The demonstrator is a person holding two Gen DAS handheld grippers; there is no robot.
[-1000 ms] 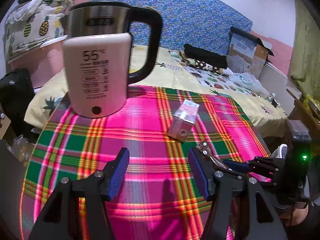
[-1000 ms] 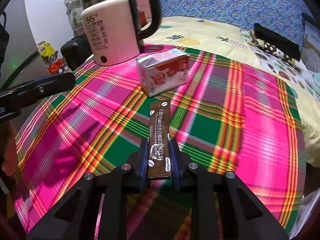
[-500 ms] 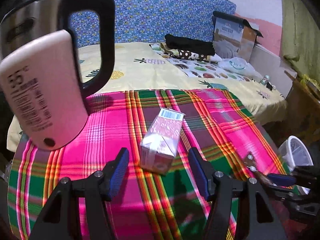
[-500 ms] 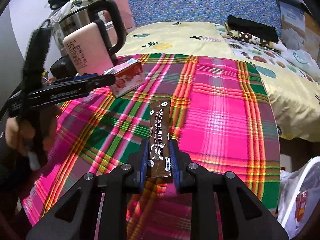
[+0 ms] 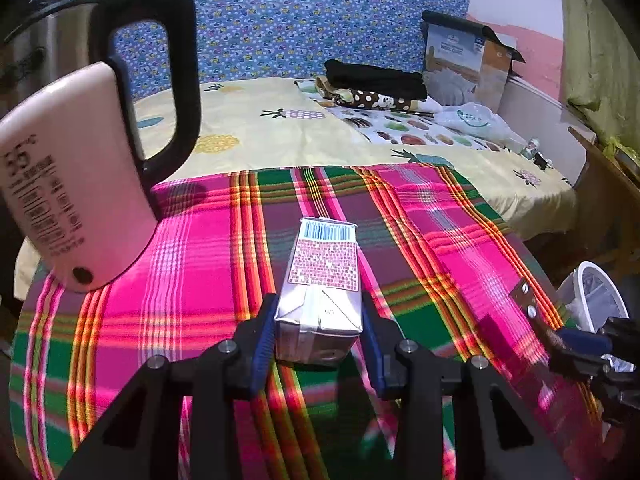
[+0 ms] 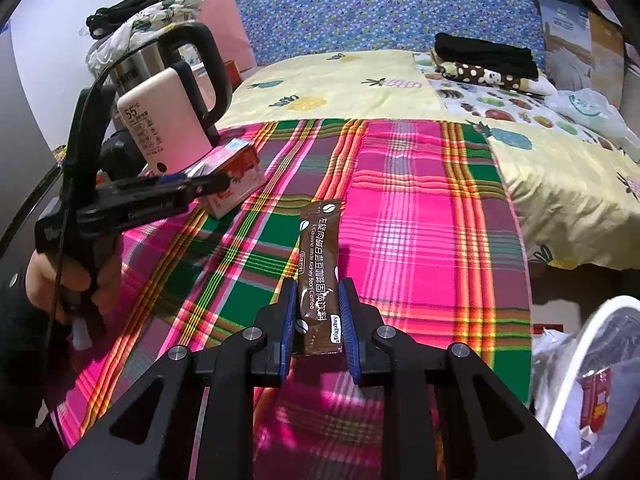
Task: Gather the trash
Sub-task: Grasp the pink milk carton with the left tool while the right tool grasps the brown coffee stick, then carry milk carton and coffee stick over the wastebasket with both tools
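A small pink and white drink carton (image 5: 322, 292) lies on the plaid tablecloth (image 5: 200, 264). My left gripper (image 5: 319, 338) is closed around the carton's near end, both blue pads against its sides. The carton also shows in the right wrist view (image 6: 234, 178), with the left gripper (image 6: 208, 184) on it. My right gripper (image 6: 318, 322) is shut on a brown coffee sachet (image 6: 320, 268) and holds it above the table's right part. A white bin (image 6: 592, 364) with a clear liner and some trash stands low at the right, beside the table.
A pink and steel electric kettle (image 5: 76, 168) stands at the table's left. A bed with yellow sheets (image 5: 280, 128), folded clothes (image 5: 372, 80) and a cardboard box (image 5: 464, 64) lies behind the table. The bin also shows in the left wrist view (image 5: 596, 300).
My left gripper has moved forward to the carton and closed on its sides. My right gripper has carried the sachet to the right, toward the bin.
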